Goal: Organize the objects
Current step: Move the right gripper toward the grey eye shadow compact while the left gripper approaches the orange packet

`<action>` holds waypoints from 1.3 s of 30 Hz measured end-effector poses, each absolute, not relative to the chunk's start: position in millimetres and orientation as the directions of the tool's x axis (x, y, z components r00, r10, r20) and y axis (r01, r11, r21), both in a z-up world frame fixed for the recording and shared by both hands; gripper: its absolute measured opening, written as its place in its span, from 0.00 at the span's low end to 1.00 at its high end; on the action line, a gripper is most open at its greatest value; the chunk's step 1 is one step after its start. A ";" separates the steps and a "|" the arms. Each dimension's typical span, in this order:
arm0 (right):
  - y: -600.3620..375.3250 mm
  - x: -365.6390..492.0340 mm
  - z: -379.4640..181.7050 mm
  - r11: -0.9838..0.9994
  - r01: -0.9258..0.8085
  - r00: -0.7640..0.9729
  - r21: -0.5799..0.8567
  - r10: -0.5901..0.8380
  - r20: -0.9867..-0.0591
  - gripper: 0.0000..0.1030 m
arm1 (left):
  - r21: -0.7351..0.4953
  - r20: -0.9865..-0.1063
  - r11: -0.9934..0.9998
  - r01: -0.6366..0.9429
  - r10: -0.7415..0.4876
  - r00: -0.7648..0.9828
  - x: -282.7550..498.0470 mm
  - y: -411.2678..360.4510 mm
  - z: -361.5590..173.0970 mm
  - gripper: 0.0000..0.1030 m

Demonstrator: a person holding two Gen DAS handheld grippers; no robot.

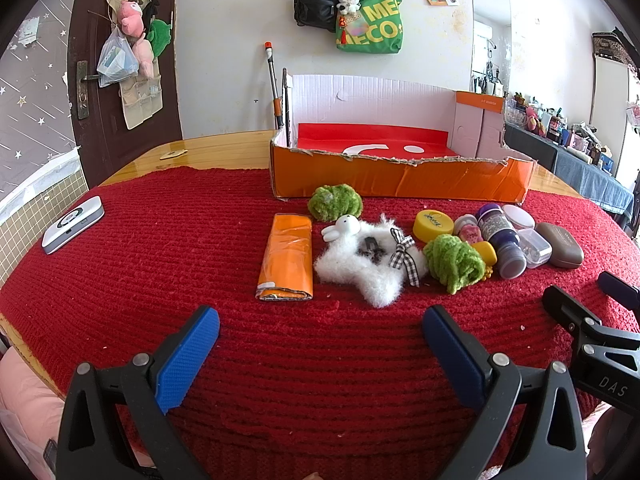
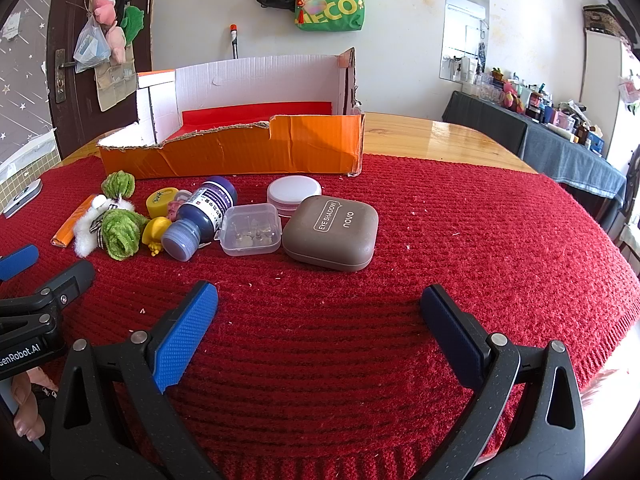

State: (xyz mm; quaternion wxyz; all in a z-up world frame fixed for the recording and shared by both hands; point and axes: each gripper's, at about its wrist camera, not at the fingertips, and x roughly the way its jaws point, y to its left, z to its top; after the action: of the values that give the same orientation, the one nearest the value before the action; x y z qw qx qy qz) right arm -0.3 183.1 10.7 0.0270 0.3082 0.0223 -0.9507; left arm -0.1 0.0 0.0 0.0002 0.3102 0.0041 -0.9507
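An orange cardboard box (image 1: 400, 178) (image 2: 240, 152) with a red floor stands at the back of the red knitted cloth (image 1: 160, 240). In front of it lie an orange packet (image 1: 286, 264), a white fluffy rabbit toy (image 1: 360, 260), two green fuzzy balls (image 1: 335, 200) (image 1: 454, 262), a yellow lid (image 1: 434, 226), a purple bottle (image 2: 200, 220), a clear small case (image 2: 250, 230), a white round jar (image 2: 294, 194) and a brown eye-shadow case (image 2: 332, 232). My left gripper (image 1: 320, 330) hangs open before the packet and rabbit. My right gripper (image 2: 320, 308) is open in front of the brown case.
A white and grey flat device (image 1: 74, 224) lies at the cloth's left edge. The wooden table (image 2: 440, 136) shows beyond the cloth. A dark-draped side table (image 2: 560, 148) crowded with bottles stands at the right. Bags hang on the back wall.
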 end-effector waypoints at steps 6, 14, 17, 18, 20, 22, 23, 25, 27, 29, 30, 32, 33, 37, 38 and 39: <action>183.3 -0.2 10.7 -0.998 0.065 -0.809 -0.026 -0.038 -0.587 1.00 | -0.007 -0.590 -1.000 0.003 0.001 -0.808 -0.1 0.1 0.0 1.00; 183.7 -0.3 10.6 -0.997 0.066 -0.809 -0.026 -0.038 -0.587 1.00 | -0.007 -0.590 -1.000 0.004 0.001 -0.807 -0.1 0.0 0.0 1.00; 183.8 -0.4 10.3 -0.997 0.067 -0.808 -0.026 -0.039 -0.587 1.00 | -0.007 -0.591 -1.000 0.004 0.001 -0.807 -0.1 0.0 0.0 1.00; 183.8 -0.4 10.1 -0.997 0.067 -0.808 -0.025 -0.040 -0.588 1.00 | -0.007 -0.591 -1.000 0.004 0.001 -0.807 -0.1 0.0 0.0 1.00; 184.1 -0.5 9.5 -0.997 0.072 -0.807 -0.021 -0.046 -0.589 1.00 | -0.008 -0.594 -1.000 0.003 0.003 -0.805 0.0 -0.3 0.3 1.00; 184.1 -0.9 9.3 -0.996 0.084 -0.804 -0.022 -0.055 -0.593 1.00 | -0.005 -0.595 -1.000 0.002 0.001 -0.804 -0.2 -0.2 0.3 1.00; 184.5 -1.4 9.5 -0.996 0.089 -0.800 -0.017 -0.061 -0.597 1.00 | -0.003 -0.598 -1.000 0.000 0.002 -0.802 -0.5 -0.4 0.5 1.00; 186.6 -4.5 14.1 -0.995 0.097 -0.794 -0.014 -0.069 -0.604 1.00 | 0.003 -0.605 -1.000 -0.008 0.004 -0.797 -5.0 -1.7 0.9 1.00; 187.5 -5.5 19.1 -0.995 0.103 -0.798 -0.012 -0.075 -0.597 1.00 | 0.012 -0.591 -1.000 -0.008 0.000 -0.807 -2.0 -4.8 9.4 1.00; 188.2 -7.8 25.2 -0.994 0.107 -0.806 -0.014 -0.078 -0.587 1.00 | 0.009 -0.579 -1.000 -0.013 0.005 -0.815 0.8 -9.3 16.4 1.00; 188.1 -10.5 27.4 -0.994 0.110 -0.804 -0.013 -0.081 -0.589 1.00 | 0.001 -0.581 -1.000 -0.022 0.017 -0.814 1.8 -9.1 19.2 1.00; 191.4 -15.4 33.2 -0.993 0.114 -0.794 0.003 -0.093 -0.600 1.00 | -0.017 -0.590 -0.999 -0.040 0.043 -0.806 -5.8 -9.6 28.8 1.00; 192.8 -16.2 34.6 -0.993 0.115 -0.793 0.010 -0.097 -0.602 1.00 | -0.022 -0.593 -0.999 -0.045 0.049 -0.804 -7.5 -11.3 31.6 1.00; 199.7 -26.5 42.0 -0.994 0.107 -0.788 0.004 -0.088 -0.609 1.00 | -0.013 -0.618 -0.999 -0.041 0.040 -0.785 -17.8 -18.6 39.6 1.00; 200.5 -28.7 42.7 -0.994 0.107 -0.784 0.000 -0.084 -0.615 1.00 | -0.013 -0.632 -0.999 -0.040 0.039 -0.774 -21.0 -21.2 40.0 1.00; 201.9 -31.3 42.7 -0.994 0.106 -0.779 -0.002 -0.082 -0.621 1.00 | -0.019 -0.647 -0.999 -0.043 0.045 -0.761 -24.4 -24.4 39.9 1.00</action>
State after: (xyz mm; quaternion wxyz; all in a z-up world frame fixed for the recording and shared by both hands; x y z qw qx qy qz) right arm -31.3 201.9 42.7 0.0499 0.3284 0.0185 -0.9430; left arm -24.4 -24.4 39.9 -0.0235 0.3449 0.0016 -0.9383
